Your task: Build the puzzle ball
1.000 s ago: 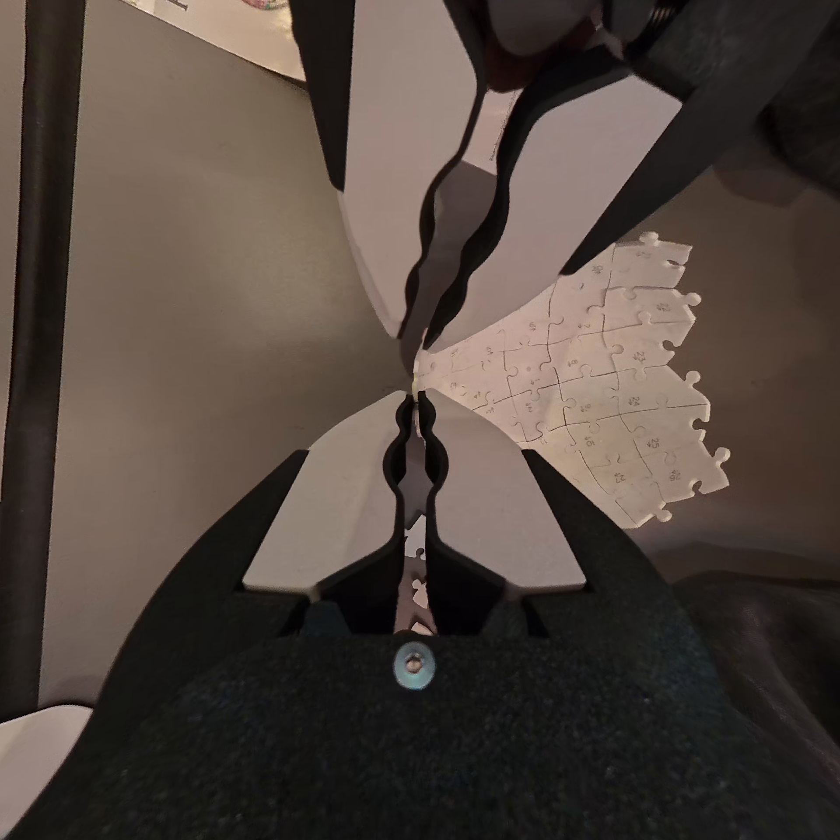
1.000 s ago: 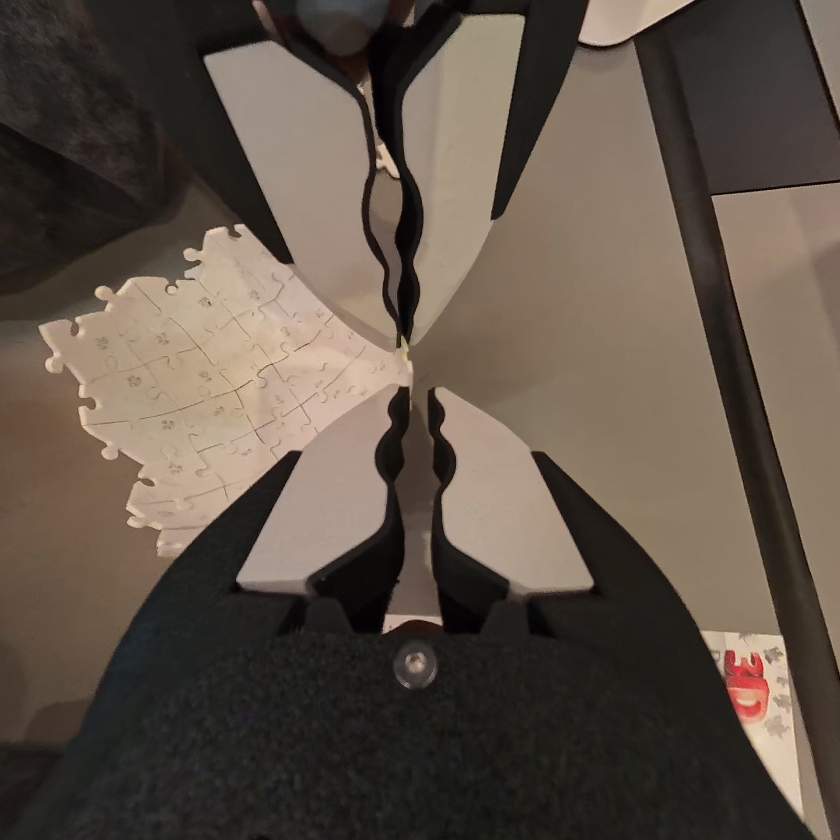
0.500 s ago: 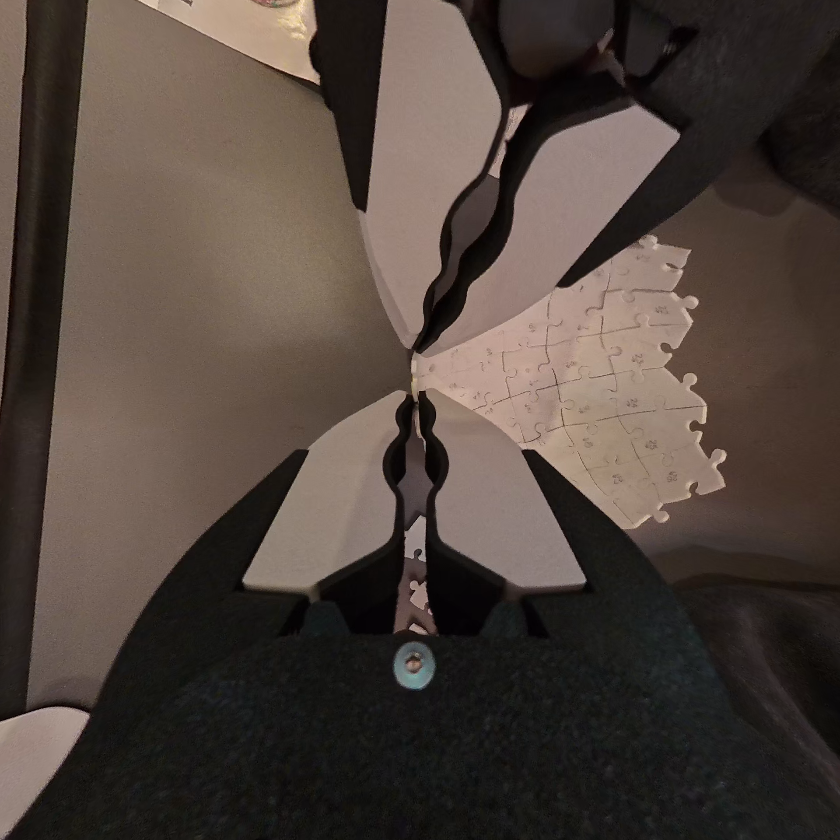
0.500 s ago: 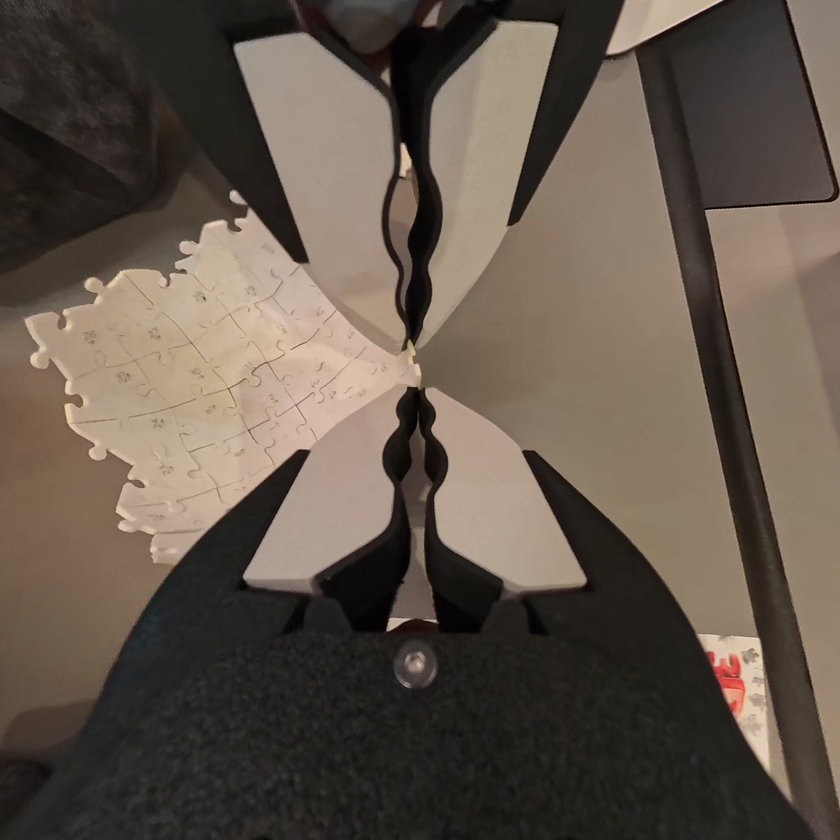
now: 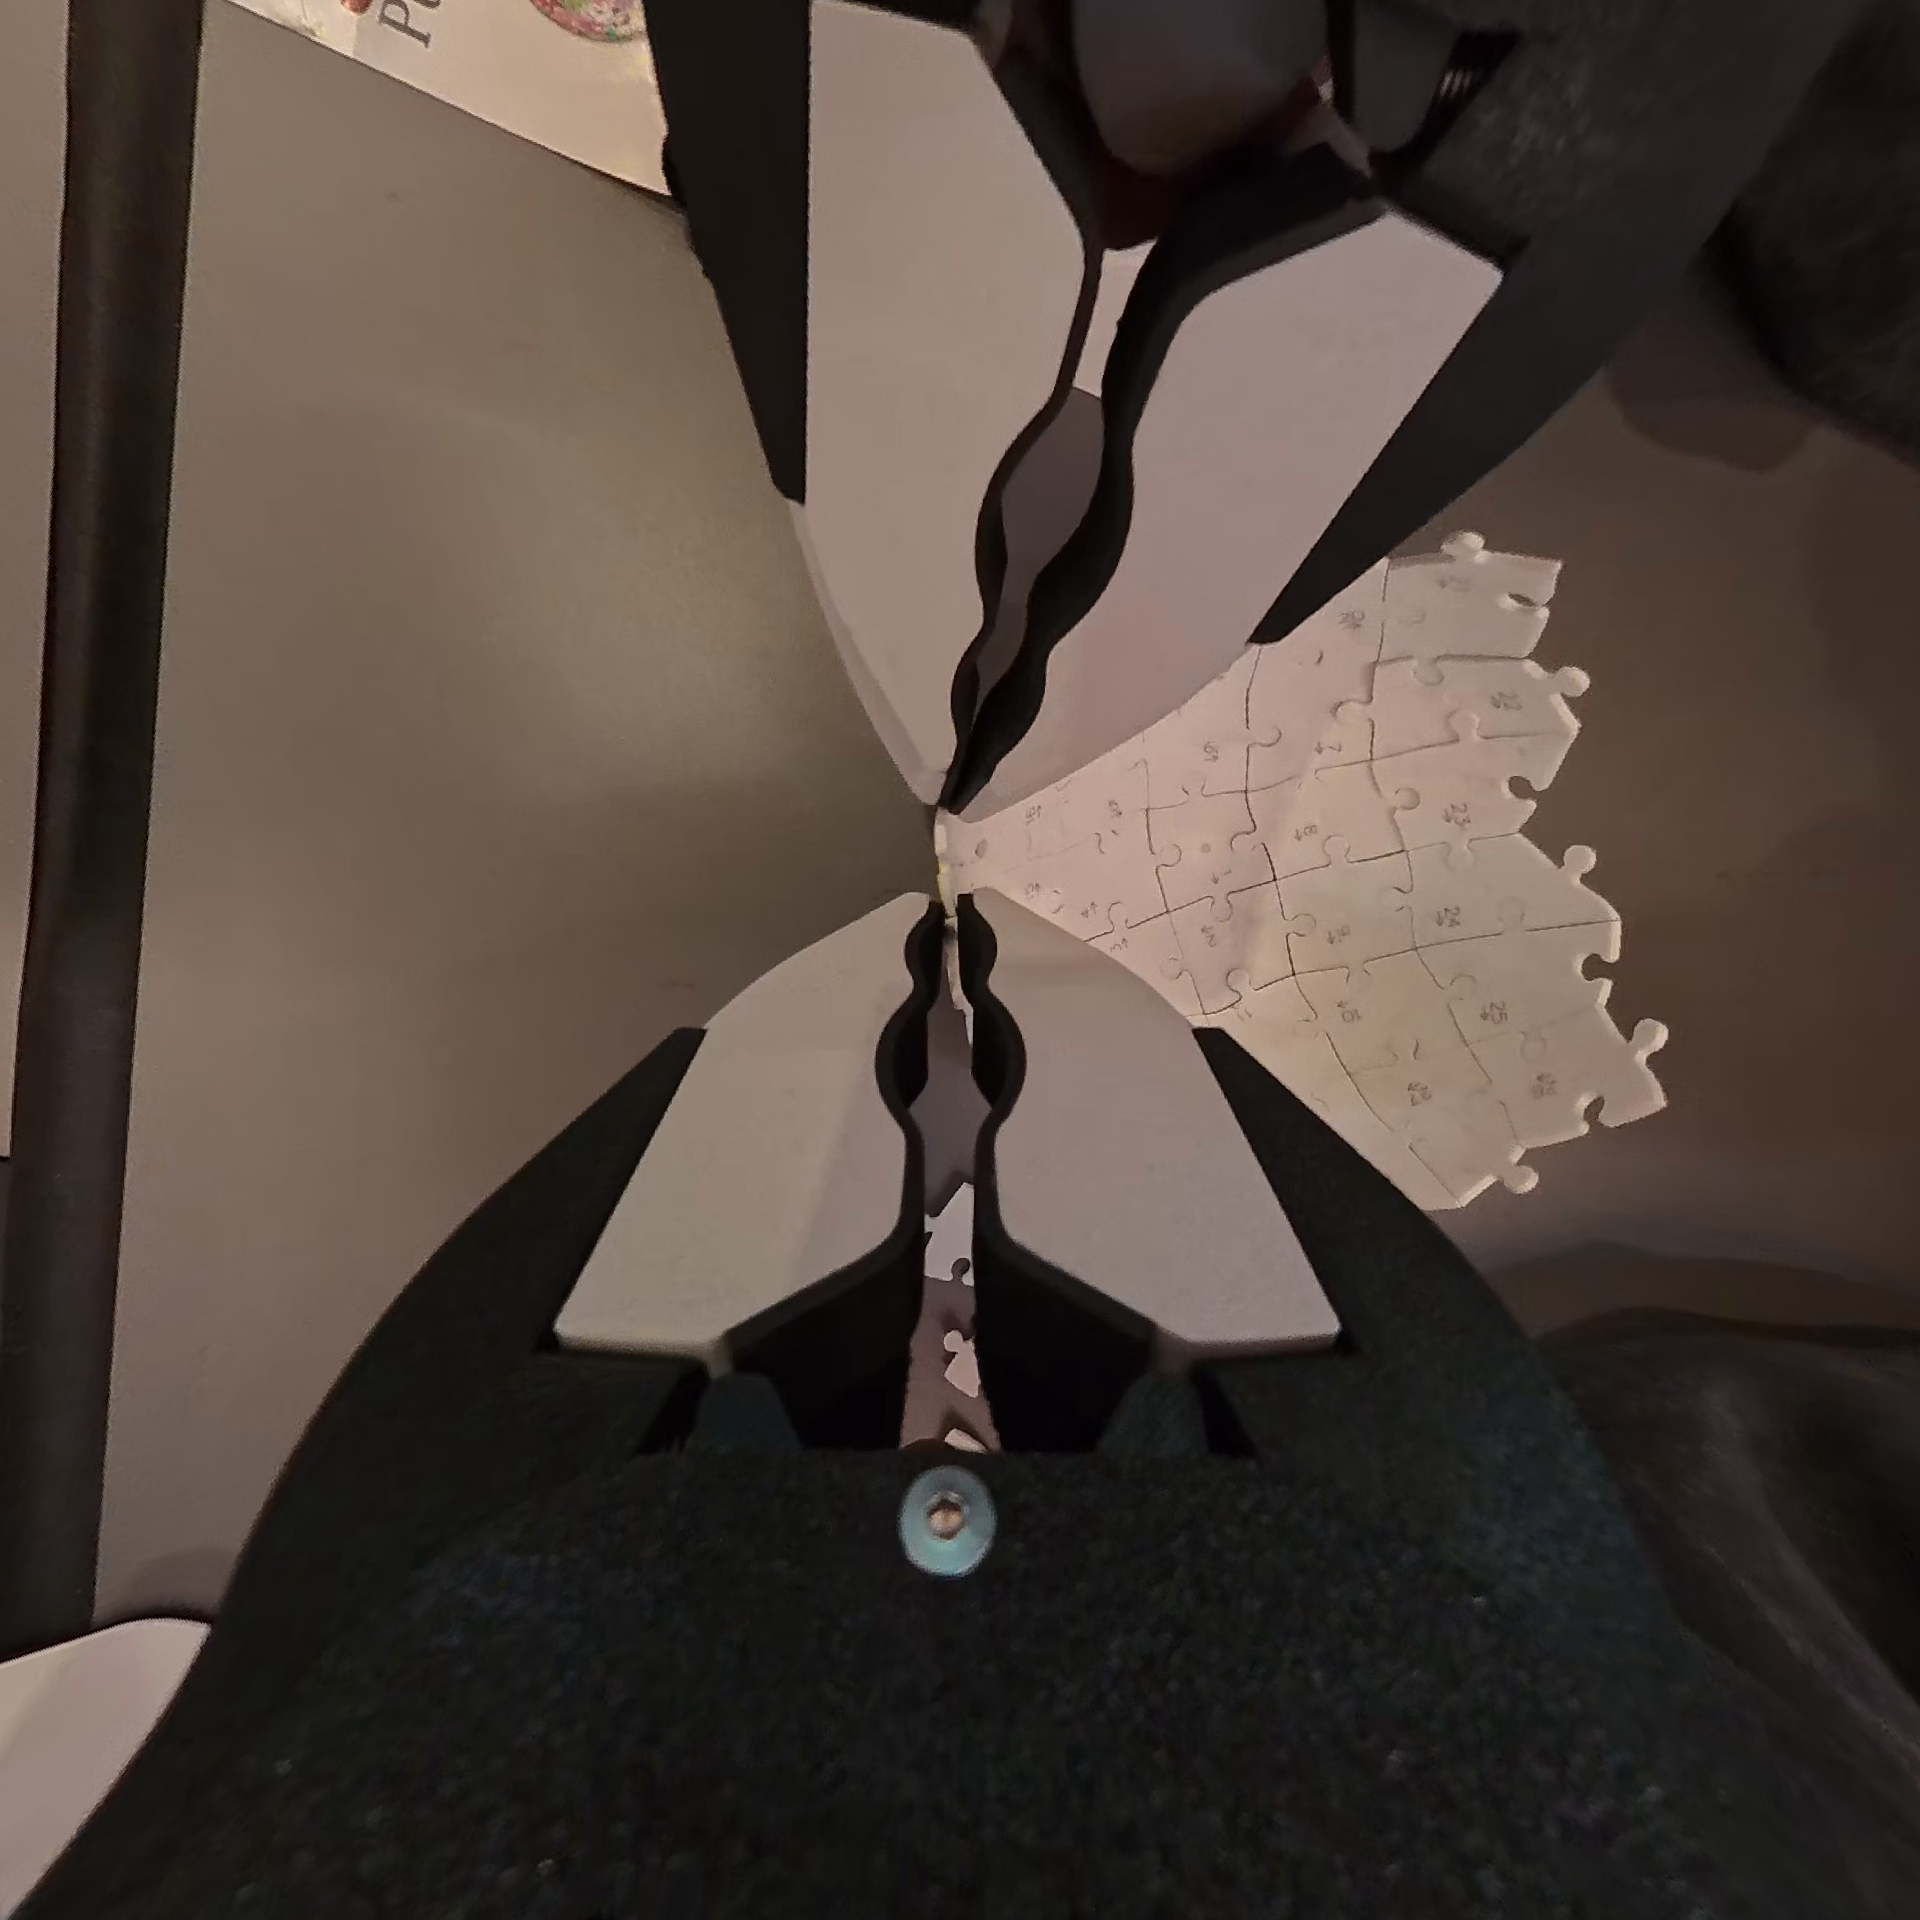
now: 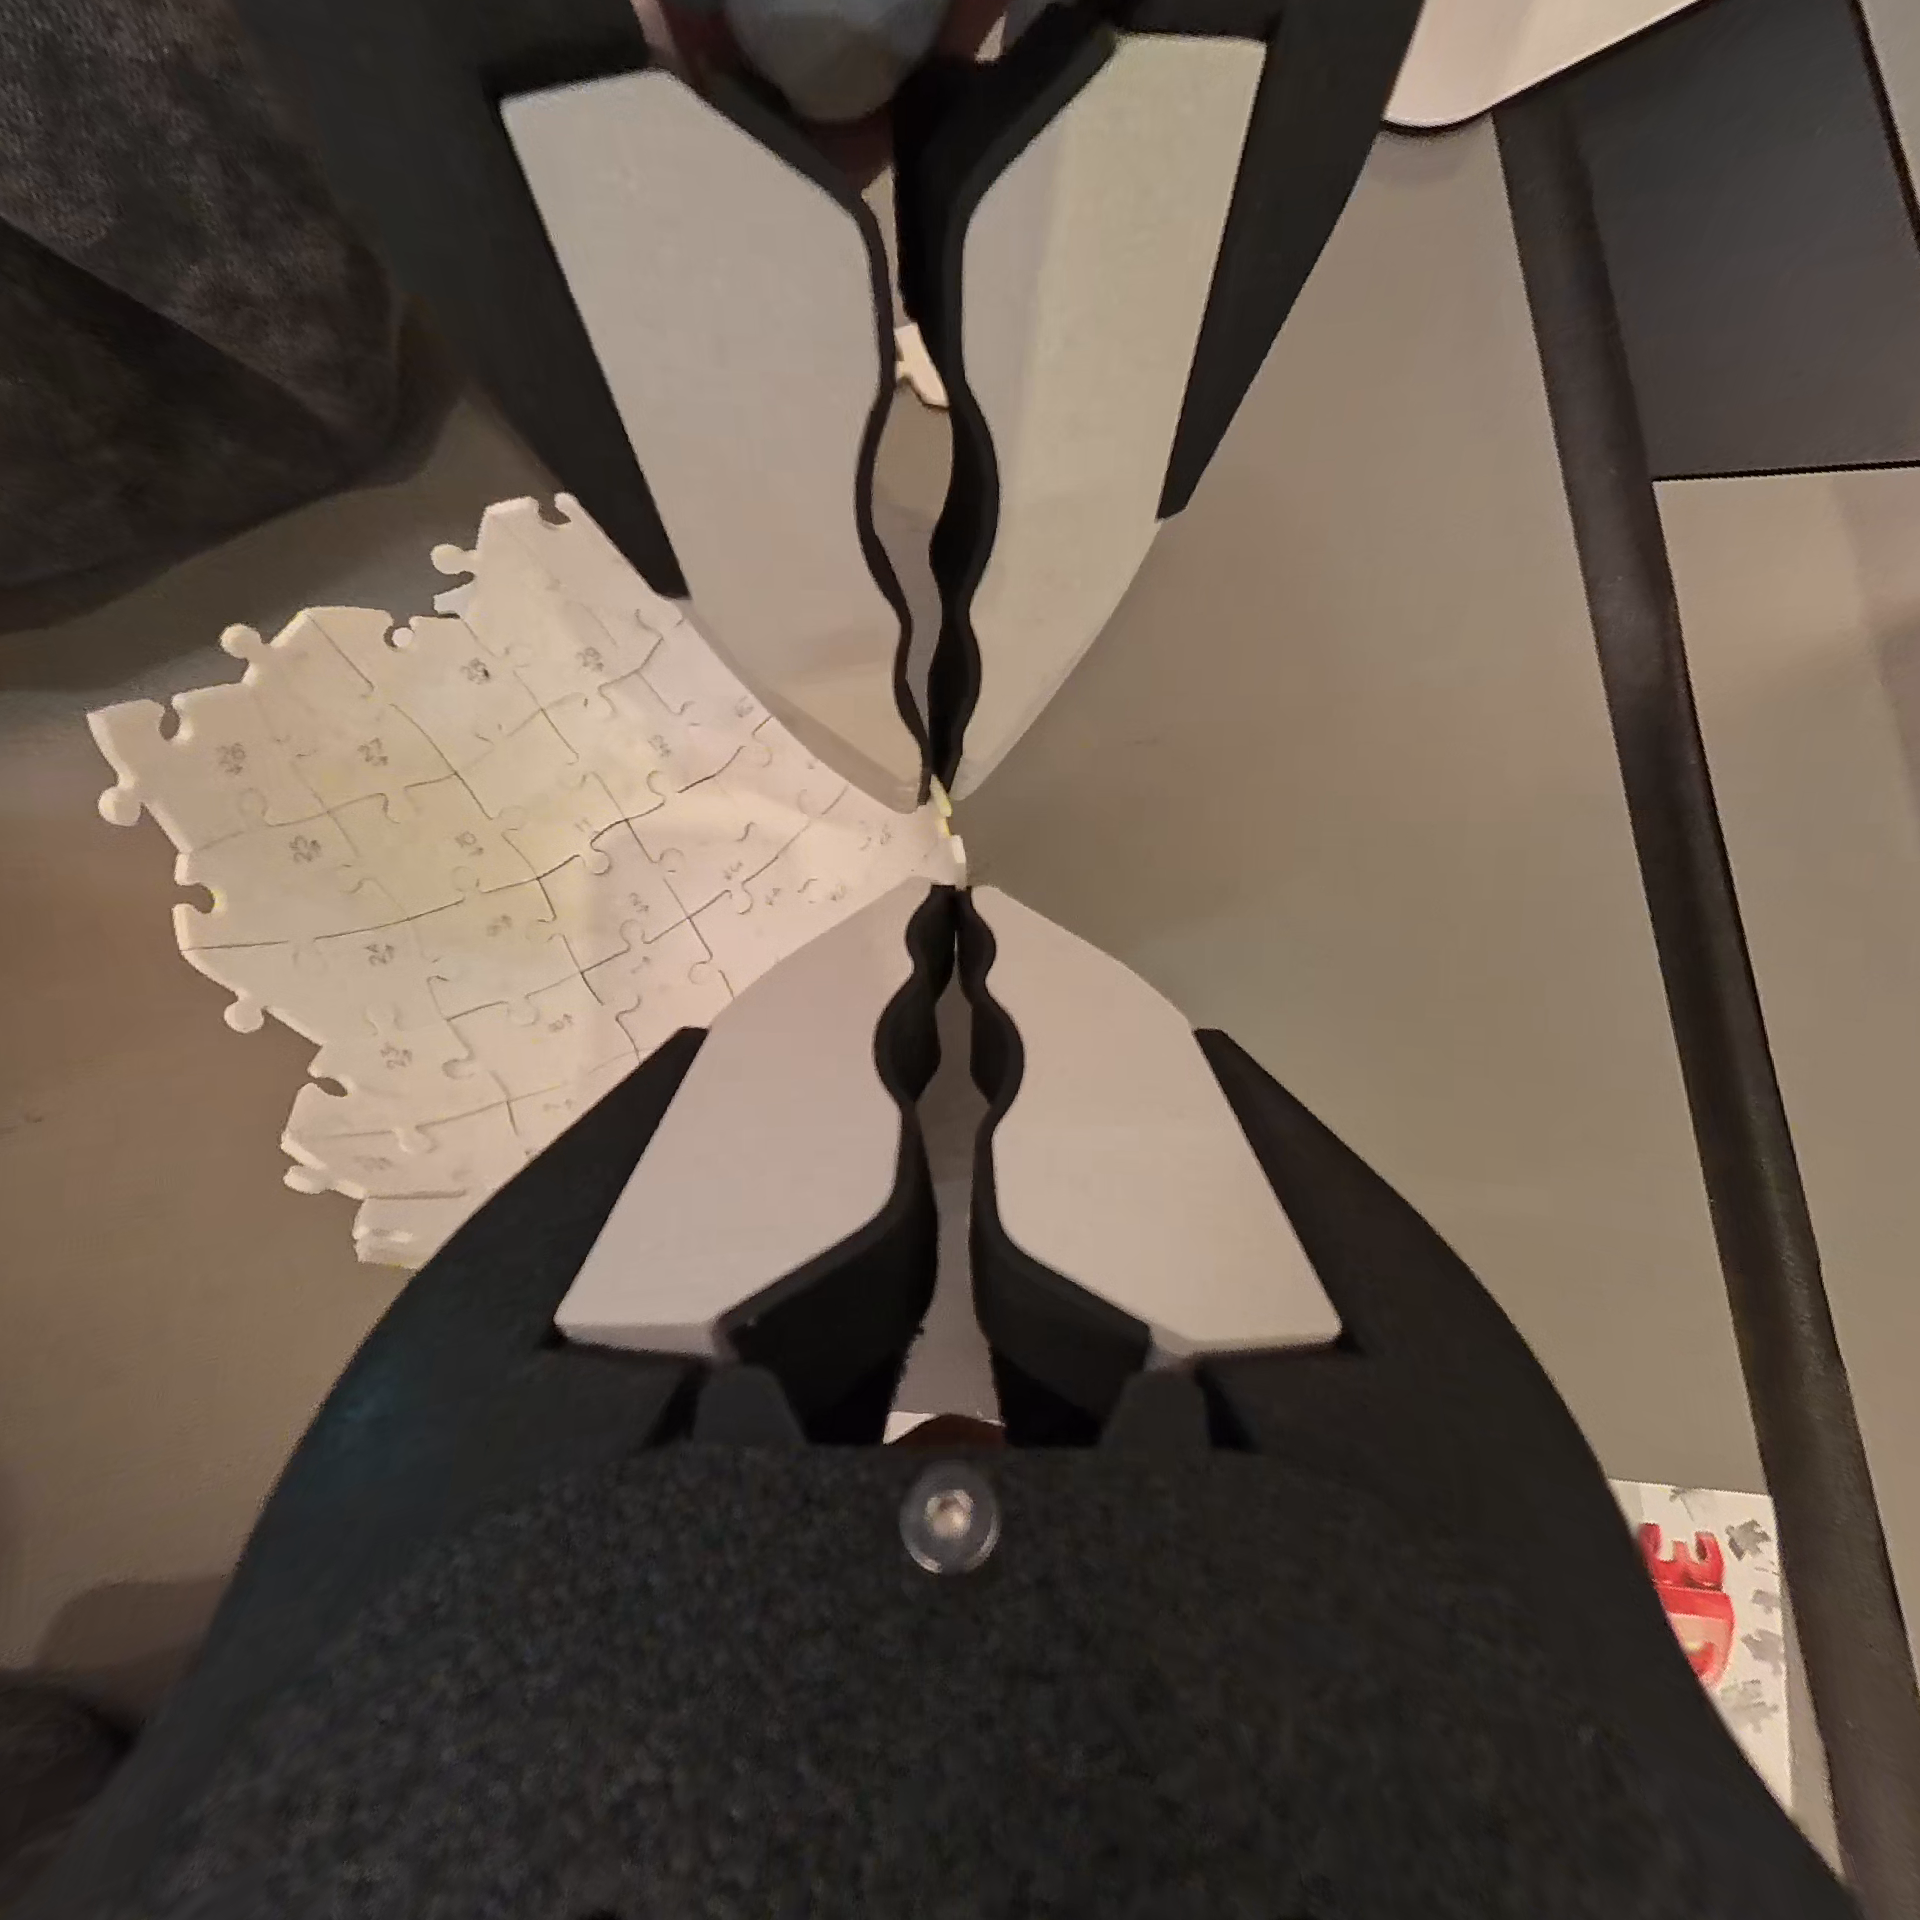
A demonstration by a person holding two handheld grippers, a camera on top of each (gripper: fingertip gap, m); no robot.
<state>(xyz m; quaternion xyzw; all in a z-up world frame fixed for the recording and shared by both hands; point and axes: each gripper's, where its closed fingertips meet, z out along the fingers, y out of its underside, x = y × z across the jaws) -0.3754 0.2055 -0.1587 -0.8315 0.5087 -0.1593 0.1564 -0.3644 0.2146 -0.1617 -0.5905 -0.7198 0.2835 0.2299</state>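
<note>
Dim, warm light throughout; brightest on the white puzzle sheet (image 5: 1351,894) beside the tongs' tips. Soft shadows on the counter (image 5: 468,727). Wide-angle bending at edges; near housing slightly blurred.

We see small printed numbers with tiny arrows on the white pieces of the puzzle sheet (image 5: 1351,894) (image 6: 447,894). A printed leaflet (image 6: 1714,1621) by the table's dark rail bears red lettering, and a paper (image 5: 499,62) at the far edge bears dark print.
</note>
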